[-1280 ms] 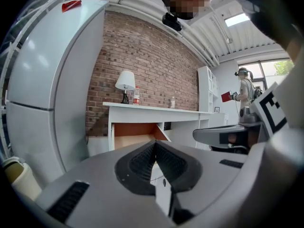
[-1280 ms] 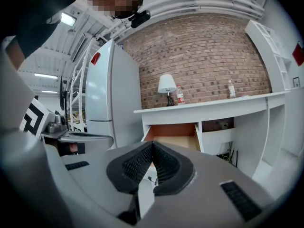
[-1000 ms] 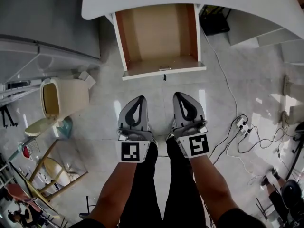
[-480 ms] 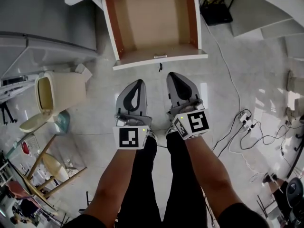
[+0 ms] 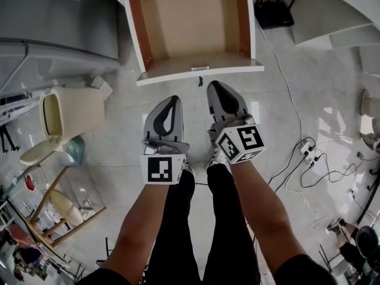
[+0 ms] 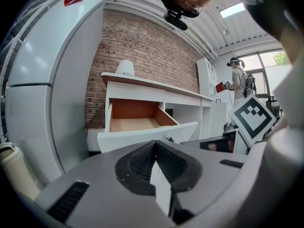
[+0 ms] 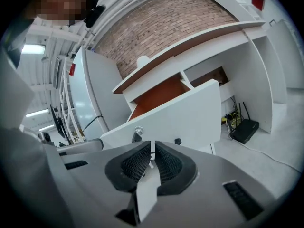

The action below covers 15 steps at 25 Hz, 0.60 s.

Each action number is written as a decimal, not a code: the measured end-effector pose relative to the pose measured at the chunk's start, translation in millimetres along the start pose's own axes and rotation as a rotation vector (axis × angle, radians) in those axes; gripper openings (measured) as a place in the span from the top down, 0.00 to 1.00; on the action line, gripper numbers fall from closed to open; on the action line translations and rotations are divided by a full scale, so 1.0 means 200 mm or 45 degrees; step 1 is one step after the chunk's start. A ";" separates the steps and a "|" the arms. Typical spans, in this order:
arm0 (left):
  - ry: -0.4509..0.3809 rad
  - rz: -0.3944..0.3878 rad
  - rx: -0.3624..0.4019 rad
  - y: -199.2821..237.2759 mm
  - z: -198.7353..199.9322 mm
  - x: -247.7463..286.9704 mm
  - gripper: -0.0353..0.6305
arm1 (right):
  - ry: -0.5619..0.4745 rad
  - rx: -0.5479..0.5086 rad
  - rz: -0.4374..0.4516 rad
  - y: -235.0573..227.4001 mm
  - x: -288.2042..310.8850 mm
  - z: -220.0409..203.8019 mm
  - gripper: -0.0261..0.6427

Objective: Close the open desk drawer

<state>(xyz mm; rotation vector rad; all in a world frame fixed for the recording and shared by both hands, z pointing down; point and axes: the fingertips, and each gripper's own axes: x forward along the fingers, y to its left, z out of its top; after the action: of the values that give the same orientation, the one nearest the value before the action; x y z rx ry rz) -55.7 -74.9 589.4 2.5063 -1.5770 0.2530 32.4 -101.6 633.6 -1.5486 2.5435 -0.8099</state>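
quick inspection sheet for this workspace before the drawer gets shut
surface: tiled floor
job's things: desk drawer open, nothing seen inside
clutter: beige bin and wooden chair at left
grippers: left gripper shut, empty; right gripper almost shut, easing open, empty
cables: power strip and loose cables on floor at right
surroundings: brick wall, white refrigerator

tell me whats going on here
A person holds a left hand-held gripper and a right hand-held gripper, both aimed at an open, empty drawer under a desk. Both sit just short of its front panel, and no contact shows. The left jaws are together. The right jaws are opening a crack with nothing between them. The drawer is not yet pushed in.
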 end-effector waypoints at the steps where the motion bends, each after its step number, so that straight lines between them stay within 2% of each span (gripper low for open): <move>1: -0.002 0.000 -0.001 0.00 -0.01 0.00 0.94 | -0.008 0.048 0.001 -0.01 0.01 -0.01 0.92; 7: -0.001 -0.004 0.006 0.02 -0.03 -0.01 0.94 | -0.038 0.375 0.015 -0.10 0.07 -0.07 0.81; 10: 0.016 0.002 -0.002 0.03 -0.06 0.00 0.94 | -0.048 0.520 0.017 -0.15 0.11 -0.10 0.79; 15: 0.016 0.001 -0.016 0.03 -0.07 -0.01 0.94 | -0.037 0.620 0.067 -0.16 0.18 -0.13 0.78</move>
<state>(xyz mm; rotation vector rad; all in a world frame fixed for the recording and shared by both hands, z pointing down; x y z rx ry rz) -62.3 -72.1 601.8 2.4896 -1.5695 0.2578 33.4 -132.4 679.3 -1.3162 2.1310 -1.2671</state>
